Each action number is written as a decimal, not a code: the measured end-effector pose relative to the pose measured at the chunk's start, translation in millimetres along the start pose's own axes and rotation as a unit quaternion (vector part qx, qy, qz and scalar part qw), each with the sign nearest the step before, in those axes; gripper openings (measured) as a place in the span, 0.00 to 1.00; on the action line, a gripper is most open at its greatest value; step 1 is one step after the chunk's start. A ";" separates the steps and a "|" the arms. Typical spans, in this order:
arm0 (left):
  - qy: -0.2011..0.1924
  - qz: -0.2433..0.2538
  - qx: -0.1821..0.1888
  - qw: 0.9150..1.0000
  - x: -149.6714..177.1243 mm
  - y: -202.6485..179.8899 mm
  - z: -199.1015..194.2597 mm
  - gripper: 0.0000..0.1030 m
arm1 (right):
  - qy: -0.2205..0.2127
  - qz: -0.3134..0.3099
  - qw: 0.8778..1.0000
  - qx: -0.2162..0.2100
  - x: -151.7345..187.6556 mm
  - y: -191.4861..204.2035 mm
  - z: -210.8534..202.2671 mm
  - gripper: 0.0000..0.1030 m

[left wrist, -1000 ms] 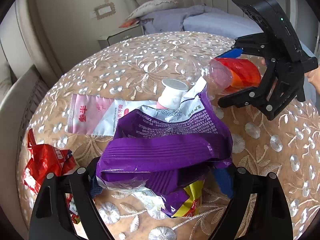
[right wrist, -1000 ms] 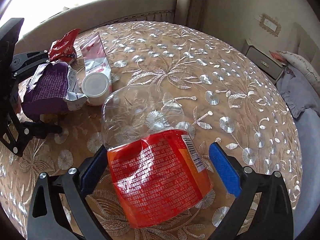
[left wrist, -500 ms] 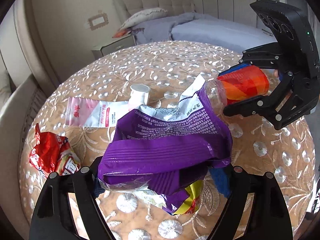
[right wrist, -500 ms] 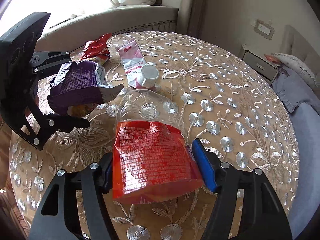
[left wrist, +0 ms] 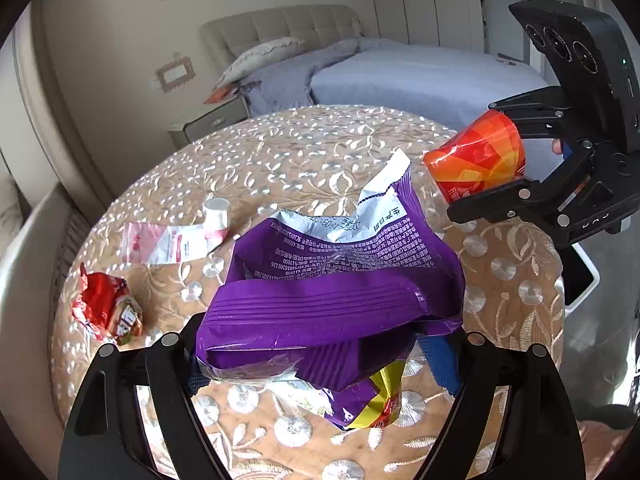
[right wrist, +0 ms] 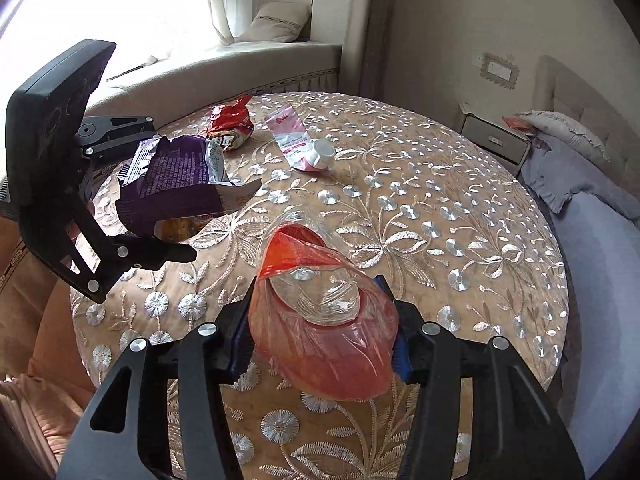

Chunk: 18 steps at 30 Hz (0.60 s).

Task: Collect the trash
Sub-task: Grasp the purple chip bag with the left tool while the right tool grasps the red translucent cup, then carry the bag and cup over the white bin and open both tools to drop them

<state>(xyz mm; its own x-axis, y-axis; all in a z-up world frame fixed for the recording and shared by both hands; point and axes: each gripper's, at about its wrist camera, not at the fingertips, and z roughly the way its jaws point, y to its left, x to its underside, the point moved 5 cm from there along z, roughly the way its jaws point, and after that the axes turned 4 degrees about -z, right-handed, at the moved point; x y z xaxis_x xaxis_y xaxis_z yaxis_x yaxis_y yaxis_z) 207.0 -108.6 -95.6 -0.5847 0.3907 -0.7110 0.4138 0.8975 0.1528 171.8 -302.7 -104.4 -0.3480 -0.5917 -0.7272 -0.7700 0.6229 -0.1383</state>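
My left gripper (left wrist: 320,364) is shut on a crumpled purple snack bag (left wrist: 336,292) and holds it above the round table (left wrist: 304,152). It also shows in the right wrist view (right wrist: 172,184). My right gripper (right wrist: 320,340) is shut on a clear bottle with a red-orange label (right wrist: 320,320), lifted off the table; the bottle shows in the left wrist view (left wrist: 476,156). On the table lie a red wrapper (left wrist: 108,312), a pink-and-white pouch (left wrist: 168,242) and a small white cup (left wrist: 216,216).
The table has an embroidered beige cloth. A bed (left wrist: 400,72) and a nightstand (left wrist: 208,120) stand beyond it. A curved window seat (right wrist: 240,72) runs behind the table's far side. A white-framed dark panel (left wrist: 580,276) sits below the table's right edge.
Both grippers have risen and pulled back from the table with their loads. The bottle has tilted so its label end points up. The rest of the trash has not moved.
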 end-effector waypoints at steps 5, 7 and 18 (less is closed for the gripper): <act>-0.013 0.025 0.021 0.999 -5.8 -34.7 -7.6 0.79 | -0.005 0.017 0.999 0.033 30.4 -4.7 -36.1 0.53; -0.019 0.036 0.031 0.999 -9.4 -50.2 -8.3 0.79 | -0.006 0.026 0.998 0.049 46.0 -7.3 -51.1 0.52; -0.029 0.099 0.097 0.990 -26.2 -151.1 6.1 0.79 | 0.000 0.119 0.986 0.120 147.2 -33.3 -126.4 0.51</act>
<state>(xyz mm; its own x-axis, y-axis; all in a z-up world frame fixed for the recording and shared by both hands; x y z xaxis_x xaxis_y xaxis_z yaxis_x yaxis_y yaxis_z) 164.1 -255.7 -104.2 -0.4395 0.5376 -0.7196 0.6457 0.7460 0.1630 78.6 -475.3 -121.8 -0.5027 -0.4143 -0.7587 -0.5186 0.8467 -0.1188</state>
